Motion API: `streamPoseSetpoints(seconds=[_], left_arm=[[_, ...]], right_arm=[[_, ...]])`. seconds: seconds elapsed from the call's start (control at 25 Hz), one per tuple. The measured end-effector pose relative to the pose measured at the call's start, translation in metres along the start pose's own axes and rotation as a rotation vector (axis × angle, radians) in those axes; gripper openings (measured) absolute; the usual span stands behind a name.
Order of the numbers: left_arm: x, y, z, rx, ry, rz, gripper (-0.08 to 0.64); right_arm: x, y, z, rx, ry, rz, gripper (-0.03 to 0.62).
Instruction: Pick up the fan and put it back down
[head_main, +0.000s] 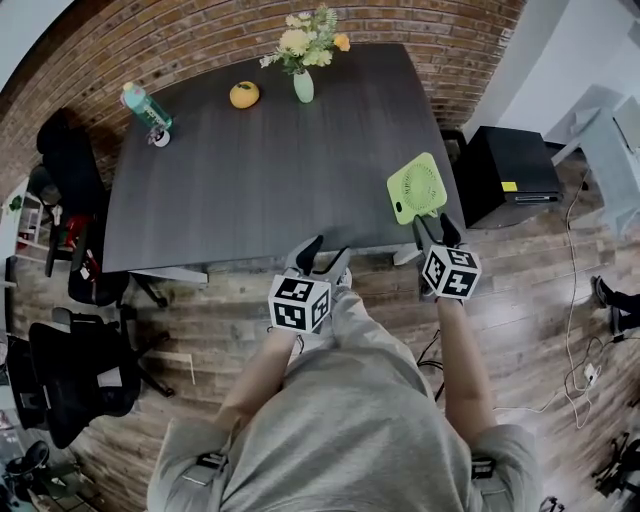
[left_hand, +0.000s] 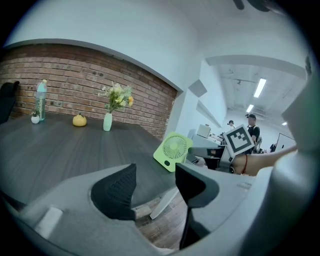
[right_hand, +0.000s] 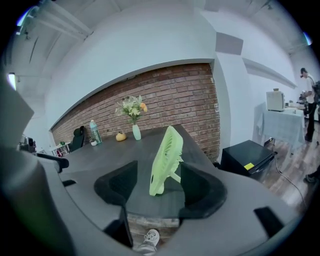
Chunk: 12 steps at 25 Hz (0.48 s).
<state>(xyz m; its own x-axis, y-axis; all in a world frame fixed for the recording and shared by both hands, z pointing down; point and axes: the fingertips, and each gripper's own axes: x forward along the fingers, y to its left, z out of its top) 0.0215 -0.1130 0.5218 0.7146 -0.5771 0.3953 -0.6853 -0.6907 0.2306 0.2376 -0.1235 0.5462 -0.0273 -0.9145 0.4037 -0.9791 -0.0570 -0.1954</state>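
Note:
A lime-green square fan (head_main: 418, 187) stands upright on the dark table (head_main: 250, 170), near its front right corner. My right gripper (head_main: 437, 228) is just in front of the fan at the table's edge, open. In the right gripper view the fan (right_hand: 165, 160) shows edge-on in the gap of the gripper (right_hand: 157, 175), and neither pad touches it. My left gripper (head_main: 326, 252) hovers at the table's front edge, left of the fan, open and with nothing in it. From the left gripper (left_hand: 155, 175) view, the fan (left_hand: 173, 151) faces me, to the right.
At the table's far side are a vase of flowers (head_main: 303, 85), a yellow-orange fruit (head_main: 244, 94) and a teal bottle (head_main: 147, 106). A black cabinet (head_main: 510, 175) stands right of the table. Black office chairs (head_main: 70, 380) are on the left. Cables lie on the wooden floor at right.

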Motion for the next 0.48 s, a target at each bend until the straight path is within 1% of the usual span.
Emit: streamPoseSetpoints(seconds=[0.36, 0.48], left_arm=[[-0.038, -0.008, 0.003, -0.005, -0.061, 0.038, 0.233], [-0.053, -0.011, 0.004, -0.004, -0.073, 0.054, 0.233]], right_arm=[[-0.049, 0.058, 0.004, -0.07, -0.043, 0.093, 0.256], [-0.067, 0.077, 0.009, -0.086, -0.074, 0.121, 0.23]])
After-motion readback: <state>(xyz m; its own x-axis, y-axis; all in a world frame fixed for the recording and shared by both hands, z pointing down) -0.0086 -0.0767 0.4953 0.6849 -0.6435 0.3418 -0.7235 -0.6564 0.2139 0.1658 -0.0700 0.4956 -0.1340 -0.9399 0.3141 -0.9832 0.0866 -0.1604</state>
